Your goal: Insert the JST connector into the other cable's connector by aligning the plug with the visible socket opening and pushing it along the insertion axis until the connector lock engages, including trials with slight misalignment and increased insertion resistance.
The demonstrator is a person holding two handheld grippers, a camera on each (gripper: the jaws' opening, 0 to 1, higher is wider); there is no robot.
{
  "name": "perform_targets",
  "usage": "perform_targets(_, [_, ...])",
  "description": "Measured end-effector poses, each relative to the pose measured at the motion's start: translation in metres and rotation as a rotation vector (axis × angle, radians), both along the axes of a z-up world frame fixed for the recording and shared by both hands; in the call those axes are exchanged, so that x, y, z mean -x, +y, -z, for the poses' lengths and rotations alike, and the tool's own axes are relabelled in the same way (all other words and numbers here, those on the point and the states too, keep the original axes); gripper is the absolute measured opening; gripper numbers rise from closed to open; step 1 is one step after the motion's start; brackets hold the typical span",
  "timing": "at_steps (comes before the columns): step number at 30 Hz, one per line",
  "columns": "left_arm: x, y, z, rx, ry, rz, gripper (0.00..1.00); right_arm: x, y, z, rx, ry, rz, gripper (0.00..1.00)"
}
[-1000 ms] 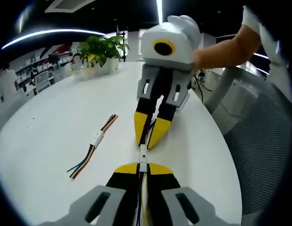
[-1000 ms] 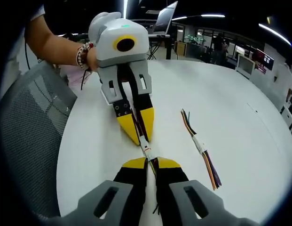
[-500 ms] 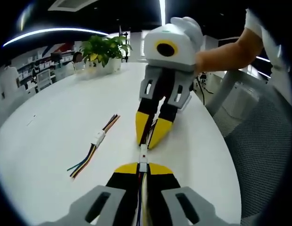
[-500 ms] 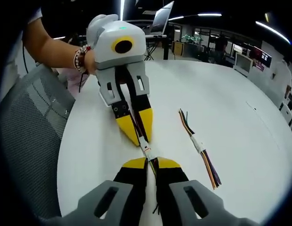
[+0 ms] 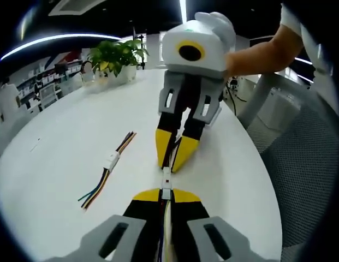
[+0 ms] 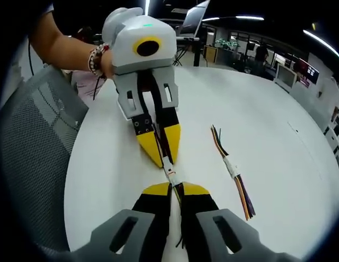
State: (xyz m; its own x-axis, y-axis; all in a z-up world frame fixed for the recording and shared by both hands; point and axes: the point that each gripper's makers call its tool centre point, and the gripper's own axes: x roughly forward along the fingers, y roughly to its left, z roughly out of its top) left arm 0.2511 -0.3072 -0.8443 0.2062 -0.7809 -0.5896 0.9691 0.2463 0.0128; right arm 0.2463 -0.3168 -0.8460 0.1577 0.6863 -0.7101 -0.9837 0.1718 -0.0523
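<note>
Left gripper view: yellow-tipped left gripper point(image 5: 165, 195) and right gripper point(image 5: 173, 160), jaws clamped on their cables, hold small white JST connectors point(image 5: 166, 183) tip-to-tip between them for straight insertion

obstacle: spare cable point(image 5: 107, 170) beside tools | table point(image 5: 60, 147) beyond: open

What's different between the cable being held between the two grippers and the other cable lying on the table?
The held cable is pinched at both ends, by the left gripper and the right gripper, while the loose cable lies free on the white table, off to one side. The held cable's wires run back hidden between the jaws; the loose cable's coloured wires fan out at both ends. Both have a white connector in the middle.
</note>
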Motion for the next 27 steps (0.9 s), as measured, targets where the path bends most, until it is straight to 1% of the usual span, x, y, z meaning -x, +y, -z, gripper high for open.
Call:
perform_targets(2, [-0.0020, 0.0008, -0.0007, 0.001, -0.004, -0.009, 0.00, 0.0015, 0.0009, 0.0004, 0.009, -0.011, -0.014, 0.02])
perform_targets(3, [-0.0013, 0.0008, -0.0003, 0.001, 0.004, -0.009, 0.00, 0.0015, 0.0015, 0.0009, 0.017, -0.029, -0.027, 0.02])
perform_targets(6, [-0.0020, 0.0010, -0.0003, -0.004, -0.002, -0.010, 0.00, -0.0056, 0.0004, -0.0001, 0.008, -0.035, -0.005, 0.02])
perform_targets(8, [-0.0021, 0.0016, -0.0015, 0.005, -0.002, -0.015, 0.00, -0.0077, -0.0002, -0.0014, -0.002, -0.019, 0.009, 0.02])
perform_targets(12, [-0.0003, 0.0031, -0.0009, 0.002, -0.002, -0.010, 0.00, -0.0062, 0.0016, -0.0043, -0.020, -0.024, 0.008, 0.02])
perform_targets(14, [0.0000, 0.0026, -0.0013, 0.006, 0.002, -0.013, 0.00, -0.0050, 0.0015, -0.0033, -0.012, -0.032, -0.002, 0.02])
perform_targets(16, [0.0004, 0.0030, -0.0012, 0.007, 0.003, -0.013, 0.00, -0.0043, 0.0012, -0.0025, -0.012, -0.021, 0.002, 0.02])
perform_targets(22, [-0.0007, 0.0033, -0.0023, 0.020, 0.006, -0.019, 0.00, -0.0044, 0.0003, 0.0007, 0.001, -0.028, -0.006, 0.02])
perform_targets(23, [-0.0007, 0.0036, -0.0020, 0.018, 0.006, -0.019, 0.00, -0.0043, 0.0005, 0.0005, -0.004, -0.022, -0.001, 0.02])
perform_targets(27, [-0.0001, 0.0033, -0.0016, 0.018, 0.010, -0.017, 0.00, -0.0058, 0.0015, -0.0011, -0.010, -0.029, 0.003, 0.02])
